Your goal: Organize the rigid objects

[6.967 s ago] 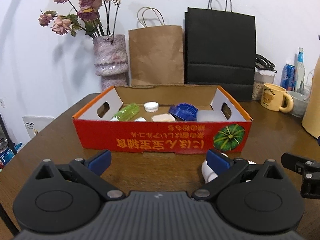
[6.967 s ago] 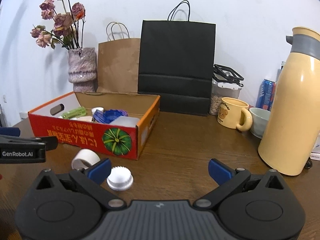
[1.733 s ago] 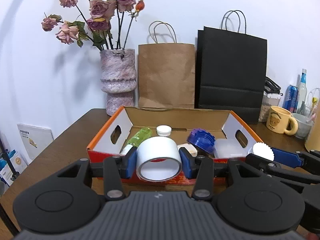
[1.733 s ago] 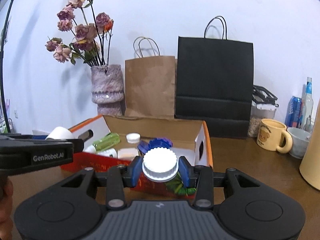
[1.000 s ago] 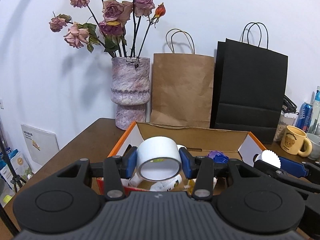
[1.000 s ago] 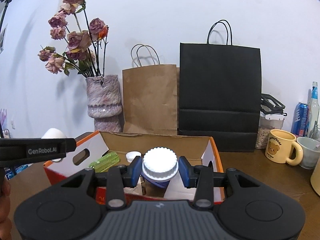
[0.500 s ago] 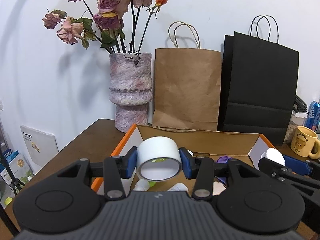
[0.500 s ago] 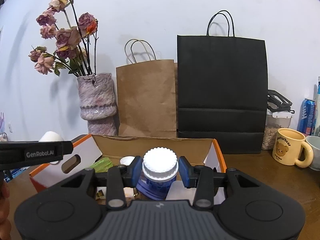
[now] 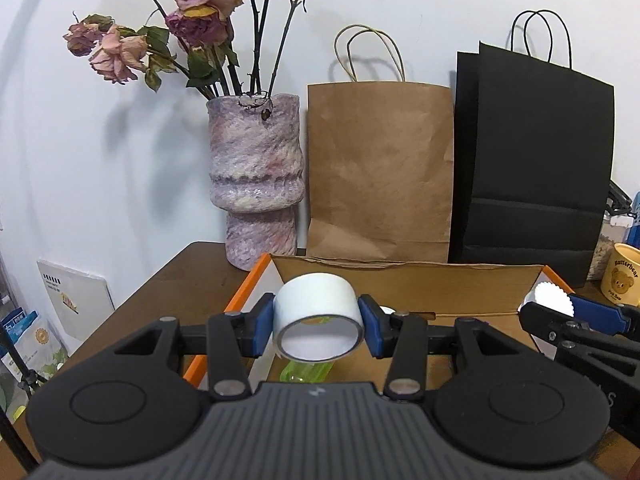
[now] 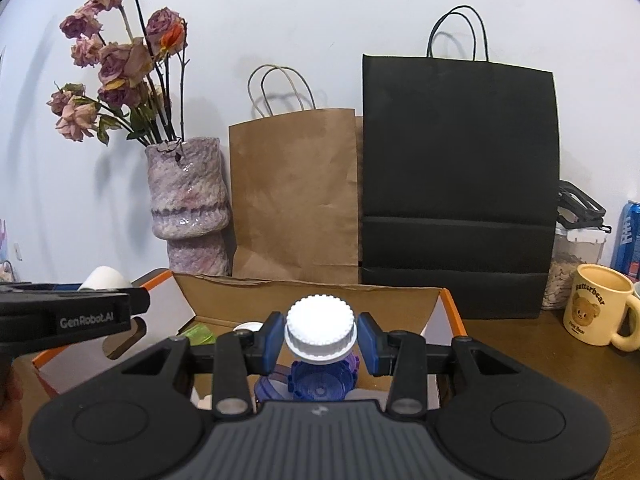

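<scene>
My left gripper is shut on a white tape roll and holds it above the left end of the open cardboard box. A green bottle lies in the box below it. My right gripper is shut on a white ridged lid and holds it above the right half of the same box, over a blue ridged lid. The right gripper with its lid shows at the right in the left wrist view. The left gripper shows at the left in the right wrist view.
A pink vase of dried roses, a brown paper bag and a black paper bag stand behind the box against the wall. A yellow bear mug, a jar and a blue can stand at the right.
Both grippers have moved forward over the box with their objects, and the box and wall items look closer. Seven seconds ago both were open and the tape roll and lid lay on the table.
</scene>
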A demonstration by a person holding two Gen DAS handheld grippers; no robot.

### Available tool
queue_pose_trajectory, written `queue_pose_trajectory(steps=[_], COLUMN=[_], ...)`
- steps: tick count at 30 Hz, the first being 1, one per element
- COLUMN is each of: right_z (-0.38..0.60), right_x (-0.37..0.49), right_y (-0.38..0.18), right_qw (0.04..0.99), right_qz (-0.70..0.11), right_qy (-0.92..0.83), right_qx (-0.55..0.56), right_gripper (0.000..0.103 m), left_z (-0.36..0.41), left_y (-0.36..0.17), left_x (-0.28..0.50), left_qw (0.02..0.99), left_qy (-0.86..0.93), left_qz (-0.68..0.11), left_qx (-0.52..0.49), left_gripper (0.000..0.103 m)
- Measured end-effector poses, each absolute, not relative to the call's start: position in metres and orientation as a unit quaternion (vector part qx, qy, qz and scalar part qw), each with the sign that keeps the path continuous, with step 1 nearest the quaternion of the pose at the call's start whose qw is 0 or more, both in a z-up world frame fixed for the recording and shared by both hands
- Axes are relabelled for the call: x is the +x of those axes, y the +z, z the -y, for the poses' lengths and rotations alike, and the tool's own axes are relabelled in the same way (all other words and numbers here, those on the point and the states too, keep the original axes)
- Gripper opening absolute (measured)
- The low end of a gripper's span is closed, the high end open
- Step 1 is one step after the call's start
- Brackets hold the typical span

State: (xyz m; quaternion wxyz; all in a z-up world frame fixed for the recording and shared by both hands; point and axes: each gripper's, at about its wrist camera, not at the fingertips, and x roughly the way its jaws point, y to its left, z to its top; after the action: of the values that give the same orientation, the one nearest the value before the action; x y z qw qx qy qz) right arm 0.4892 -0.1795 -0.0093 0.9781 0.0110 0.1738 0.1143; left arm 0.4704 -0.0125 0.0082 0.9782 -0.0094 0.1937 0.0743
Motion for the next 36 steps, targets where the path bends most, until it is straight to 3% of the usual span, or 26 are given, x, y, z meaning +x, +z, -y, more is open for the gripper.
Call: queue_pose_trajectory(steps=[14,15,16,17,18,20,21,36], right_z=[0.173,0.174,0.174,0.175,0.176,0.179,0.180,0.189], right_x=[0.509,0.509,0.509,0.509,0.507,0.505,0.504,0.494], right_y=[-0.015,-0.016,-0.016,-0.017,-0.017,-0.016,-0.016,-0.008], right_qw=[0.975,0.975,0.976,0.976,0.977,0.980,0.981,0.984], right_qz=[-0.189,-0.190,-0.191,-0.191,-0.186,-0.177,-0.174,-0.162], right_qy=[0.114,0.112,0.108,0.104,0.100,0.091,0.087,0.077], right_qx=[-0.005,-0.005,-0.007,-0.008,-0.006,-0.002,-0.001,0.010], right_gripper=[0.039,0.044,0.051,0.070,0.087,0.098,0.102,0.103], left_z=[0.009,0.009,0.008,0.008,0.007,0.007,0.006,0.000], left_y=[0.000,0.000,0.000,0.000,0.001,0.003,0.003,0.013], left_x=[0.494,0.494,0.493,0.492,0.491,0.488,0.486,0.475], left_qw=[0.977,0.977,0.977,0.978,0.979,0.980,0.981,0.982], left_qy=[0.072,0.075,0.076,0.078,0.080,0.086,0.090,0.090], left_qz=[-0.202,-0.201,-0.200,-0.196,-0.189,-0.180,-0.175,-0.163], left_qx=[0.003,0.005,0.007,0.007,0.007,0.012,0.011,-0.003], left_gripper=[0.048,0.052,0.067,0.082,0.087,0.103,0.103,0.103])
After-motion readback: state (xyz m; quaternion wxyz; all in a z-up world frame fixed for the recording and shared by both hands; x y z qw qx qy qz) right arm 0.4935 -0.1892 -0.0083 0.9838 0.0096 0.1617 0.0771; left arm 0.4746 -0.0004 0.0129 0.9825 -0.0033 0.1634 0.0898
